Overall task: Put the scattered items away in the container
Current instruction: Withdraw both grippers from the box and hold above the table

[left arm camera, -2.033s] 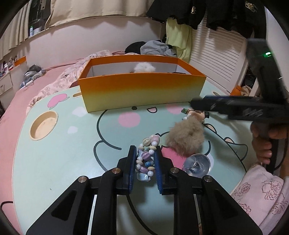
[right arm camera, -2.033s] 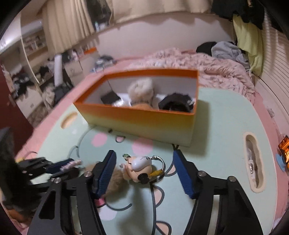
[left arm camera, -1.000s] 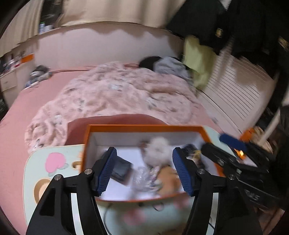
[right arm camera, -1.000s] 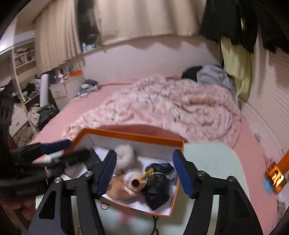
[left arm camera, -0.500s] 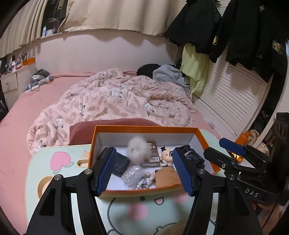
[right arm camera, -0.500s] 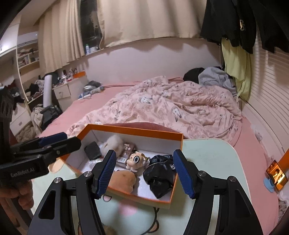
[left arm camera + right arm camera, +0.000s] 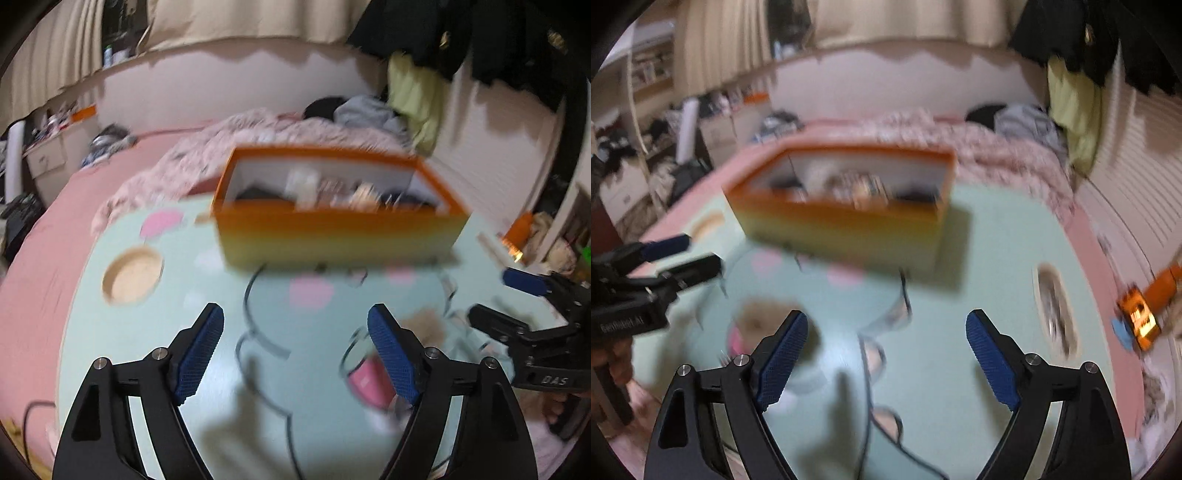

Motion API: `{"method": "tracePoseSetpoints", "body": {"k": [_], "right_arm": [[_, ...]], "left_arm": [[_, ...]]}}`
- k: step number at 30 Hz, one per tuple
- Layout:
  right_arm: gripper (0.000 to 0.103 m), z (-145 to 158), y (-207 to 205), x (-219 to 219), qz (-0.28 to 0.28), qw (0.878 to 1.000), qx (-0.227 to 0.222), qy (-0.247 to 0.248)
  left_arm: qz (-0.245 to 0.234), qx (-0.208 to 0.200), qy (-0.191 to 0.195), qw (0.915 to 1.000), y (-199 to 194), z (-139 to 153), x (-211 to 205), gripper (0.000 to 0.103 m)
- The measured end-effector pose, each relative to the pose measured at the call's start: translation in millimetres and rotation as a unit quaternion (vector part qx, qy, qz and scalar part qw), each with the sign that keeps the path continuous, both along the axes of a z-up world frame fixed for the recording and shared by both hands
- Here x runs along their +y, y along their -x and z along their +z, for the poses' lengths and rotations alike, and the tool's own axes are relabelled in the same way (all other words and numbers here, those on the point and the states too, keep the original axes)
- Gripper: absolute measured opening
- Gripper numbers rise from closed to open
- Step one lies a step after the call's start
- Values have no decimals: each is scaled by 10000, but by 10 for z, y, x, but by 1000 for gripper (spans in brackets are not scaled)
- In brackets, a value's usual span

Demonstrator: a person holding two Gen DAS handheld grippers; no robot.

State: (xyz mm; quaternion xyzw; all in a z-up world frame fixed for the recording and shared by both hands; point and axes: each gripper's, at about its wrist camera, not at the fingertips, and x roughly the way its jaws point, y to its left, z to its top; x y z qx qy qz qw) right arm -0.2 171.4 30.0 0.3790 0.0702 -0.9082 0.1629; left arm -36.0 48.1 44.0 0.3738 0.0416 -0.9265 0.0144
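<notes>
Both hand-held grippers, left [image 7: 295,354] and right [image 7: 882,360], empty, jaws opening wide. Risk: motion blur, so the fluffy pompom [image 7: 424,326] on the worktop [image 7: 147,332] gets misjudged and knocked.

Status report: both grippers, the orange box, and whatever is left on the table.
Left gripper and right gripper opening, nothing between jaws. Orange box upright, holding items. Fluffy brown thing left on table. Path clear.

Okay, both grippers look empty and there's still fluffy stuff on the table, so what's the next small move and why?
Probably bring the right gripper down over the tan fluffy ball beside its left finger. Both it and the left gripper are opening with nothing between the fingers, the orange box already holds several items, and the ball, though blurred, is still out on the green table.
</notes>
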Motion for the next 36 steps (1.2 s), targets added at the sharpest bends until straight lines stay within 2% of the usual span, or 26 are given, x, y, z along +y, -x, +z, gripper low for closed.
{"method": "tracePoseSetpoints", "body": {"k": [2,3,4,6,17,34,35,36], "right_arm": [[89,-162,32,23,-142,9995,-227,-178],[100,-207,43,28,-233,9990,-237,-308],[103,-230,56,40,-276,9987,-259,-349],[103,-247,84,58,-254,9986,-330,-311],[103,-249,98,62,-160,9990,-269,-324],[103,-249,78,72,-169,9993,-147,-293],[102,-243,71,96,-226,9994,-115,-248],[94,-229,60,123,-269,9995,-76,-172]], "left_arm": [[104,-247,117,9996,39,-185,-2,80],[200,-335,151,9991,72,-282,-7,91],[273,-274,140,9992,97,-331,-17,94],[269,-360,113,9989,164,-391,-33,102],[240,-325,101,9991,363,-616,-91,103],[205,-321,95,9992,369,-624,-125,103],[199,-322,90,9992,353,-610,-115,103],[198,-323,88,9992,354,-613,-115,103]]}}
